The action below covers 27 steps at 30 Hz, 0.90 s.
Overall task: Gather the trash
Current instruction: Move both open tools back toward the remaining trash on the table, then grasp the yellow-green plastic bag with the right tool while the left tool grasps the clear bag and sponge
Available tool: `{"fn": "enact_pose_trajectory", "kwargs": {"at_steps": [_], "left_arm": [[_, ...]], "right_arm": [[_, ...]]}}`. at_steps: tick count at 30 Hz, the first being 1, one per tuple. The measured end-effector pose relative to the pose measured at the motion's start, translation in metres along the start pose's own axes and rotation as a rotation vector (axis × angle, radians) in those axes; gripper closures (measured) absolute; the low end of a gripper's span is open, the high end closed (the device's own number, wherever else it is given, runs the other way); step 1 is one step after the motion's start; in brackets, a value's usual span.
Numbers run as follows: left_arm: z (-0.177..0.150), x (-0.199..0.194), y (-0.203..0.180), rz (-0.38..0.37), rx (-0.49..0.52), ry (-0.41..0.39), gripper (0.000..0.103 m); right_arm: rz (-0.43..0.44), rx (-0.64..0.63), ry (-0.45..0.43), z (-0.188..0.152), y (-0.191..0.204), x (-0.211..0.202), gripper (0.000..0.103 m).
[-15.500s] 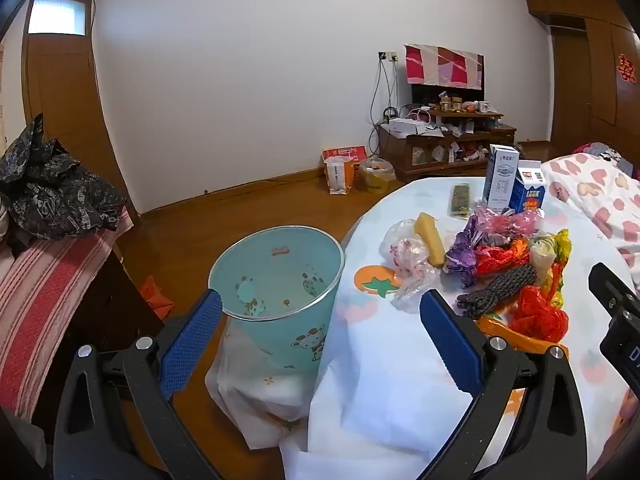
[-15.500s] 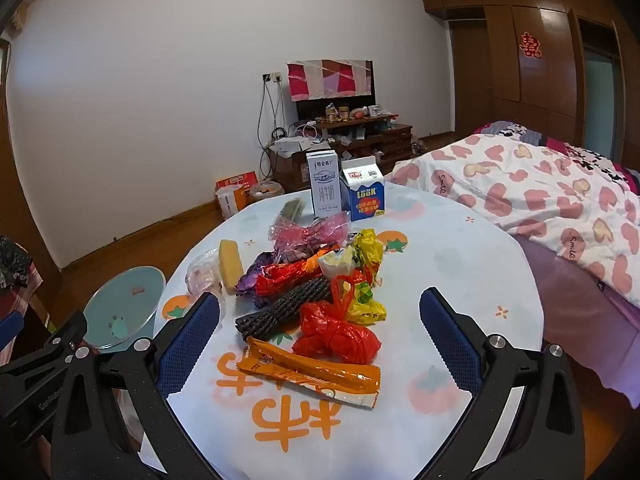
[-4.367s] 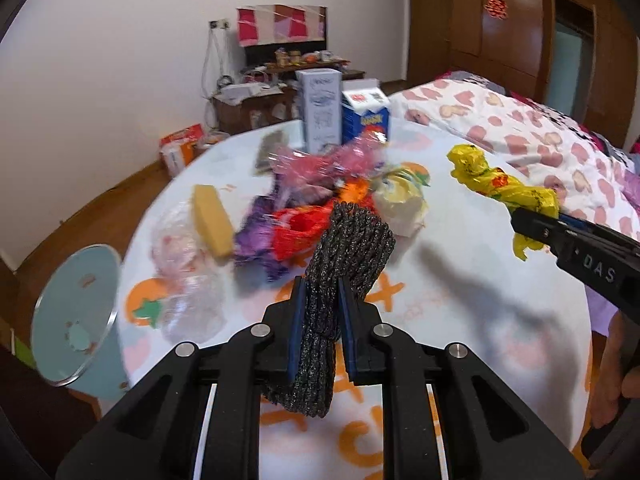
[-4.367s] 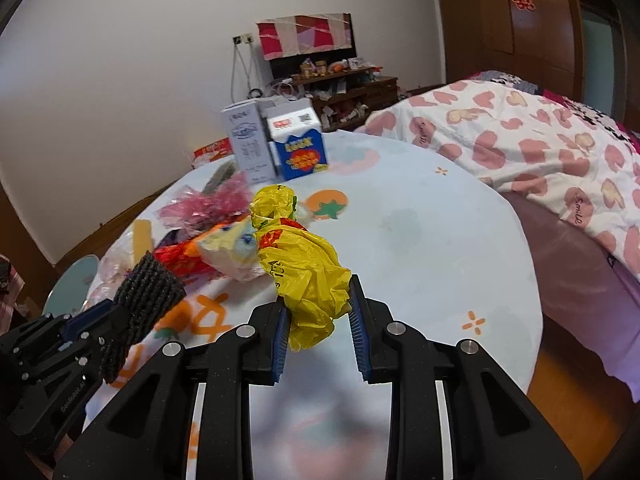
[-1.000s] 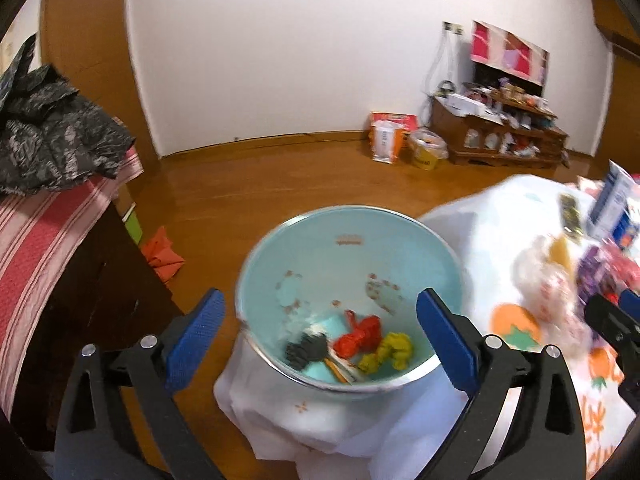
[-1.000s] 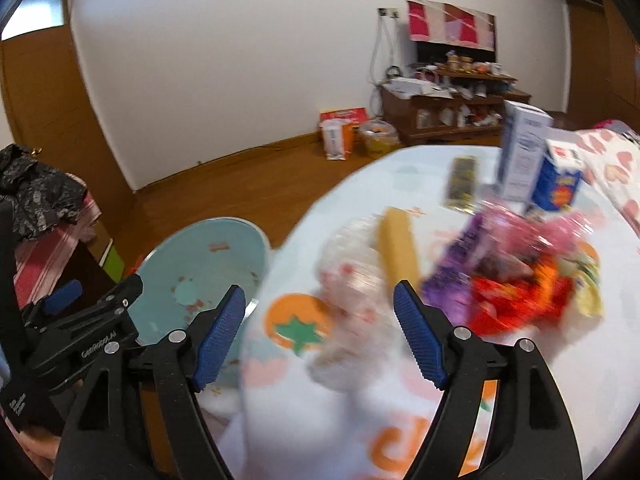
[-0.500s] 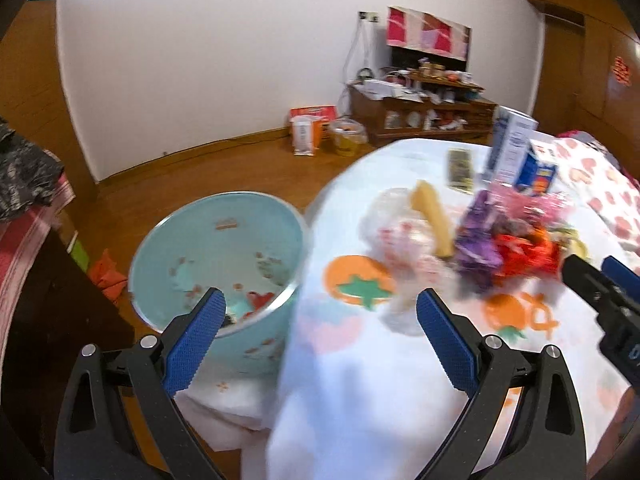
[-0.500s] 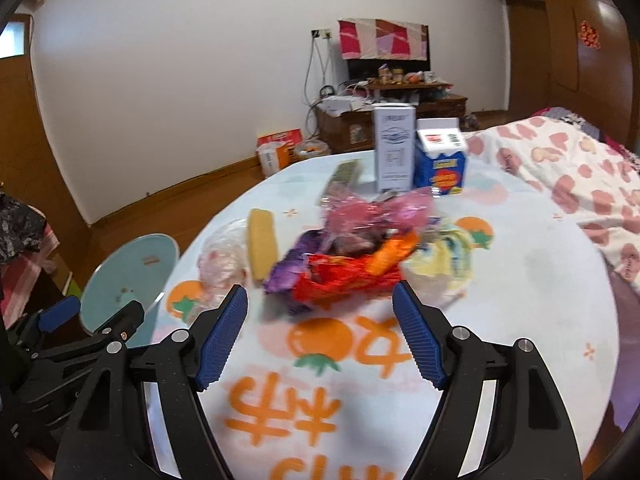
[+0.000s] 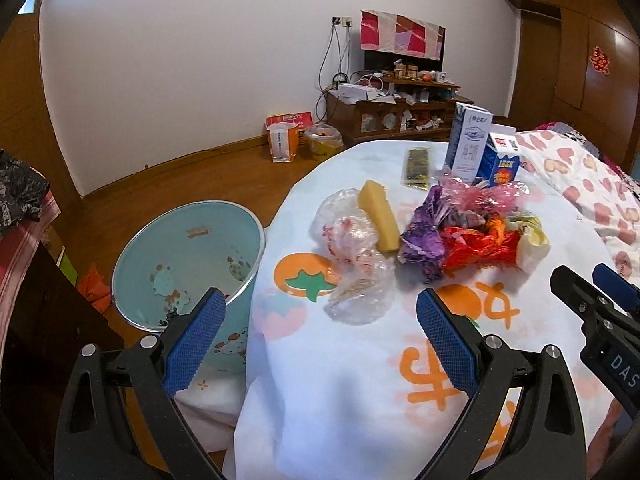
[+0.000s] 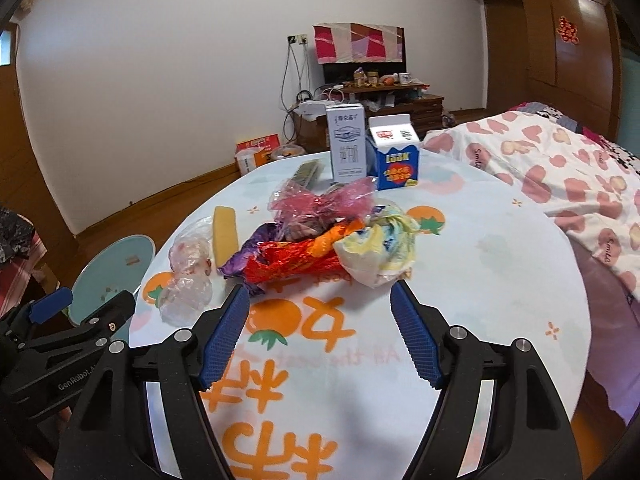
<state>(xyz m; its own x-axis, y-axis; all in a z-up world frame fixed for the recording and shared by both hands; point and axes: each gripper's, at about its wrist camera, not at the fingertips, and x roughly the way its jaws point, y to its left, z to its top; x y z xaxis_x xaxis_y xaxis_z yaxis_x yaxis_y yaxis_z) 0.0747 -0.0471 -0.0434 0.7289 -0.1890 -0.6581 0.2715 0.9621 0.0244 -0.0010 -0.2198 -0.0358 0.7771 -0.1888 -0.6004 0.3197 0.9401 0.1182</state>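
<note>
Left gripper (image 9: 318,322): jaws wide apart, nothing between the blue pads, held above the near edge of the table (image 9: 360,392). Right gripper (image 10: 320,320): jaws likewise well apart and empty, over the near part of the table, just short of the trash pile (image 10: 320,240).

Landmark: the round table, covered with a white cloth printed with orange fruit.

Trash pile: sits at the table's middle. It consists of a red wrapper (image 10: 296,260), a purple wrapper (image 10: 248,250), a pink cellophane piece (image 10: 320,204) and a crumpled pale yellow wrapper (image 10: 380,252), all touching one another. A yellow bar (image 10: 225,232) and a clear plastic bag (image 10: 188,280) lie just to the pile's left, nearer the table's left edge.

Two cartons, one white (image 10: 346,144) and one blue (image 10: 396,156), stand upright side by side at the table's far side, behind the pile. A flat dark packet (image 9: 416,164) lies left of them.

Bin (image 9: 188,264): pale blue, on the floor, close against the table's left edge. Its contents cannot be made out beyond a few small dark bits near the bottom
</note>
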Motion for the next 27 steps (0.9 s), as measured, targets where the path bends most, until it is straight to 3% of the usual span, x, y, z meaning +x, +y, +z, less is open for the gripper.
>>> {"fn": "enact_pose_trajectory", "kwargs": {"at_steps": [13, 21, 27], "left_arm": [[-0.002, -0.008, -0.009, -0.042, 0.019, -0.016, 0.009], [-0.007, 0.004, -0.007, -0.046, 0.018, 0.007, 0.009], [-0.002, 0.026, -0.005, -0.042, 0.007, 0.03, 0.009]], "right_arm": [[-0.06, 0.014, -0.008, -0.003, -0.015, -0.012, 0.031], [-0.131, 0.054, 0.007, -0.003, -0.044, -0.006, 0.033], [-0.171, 0.101, 0.005, 0.015, -0.071, 0.011, 0.04]]}}
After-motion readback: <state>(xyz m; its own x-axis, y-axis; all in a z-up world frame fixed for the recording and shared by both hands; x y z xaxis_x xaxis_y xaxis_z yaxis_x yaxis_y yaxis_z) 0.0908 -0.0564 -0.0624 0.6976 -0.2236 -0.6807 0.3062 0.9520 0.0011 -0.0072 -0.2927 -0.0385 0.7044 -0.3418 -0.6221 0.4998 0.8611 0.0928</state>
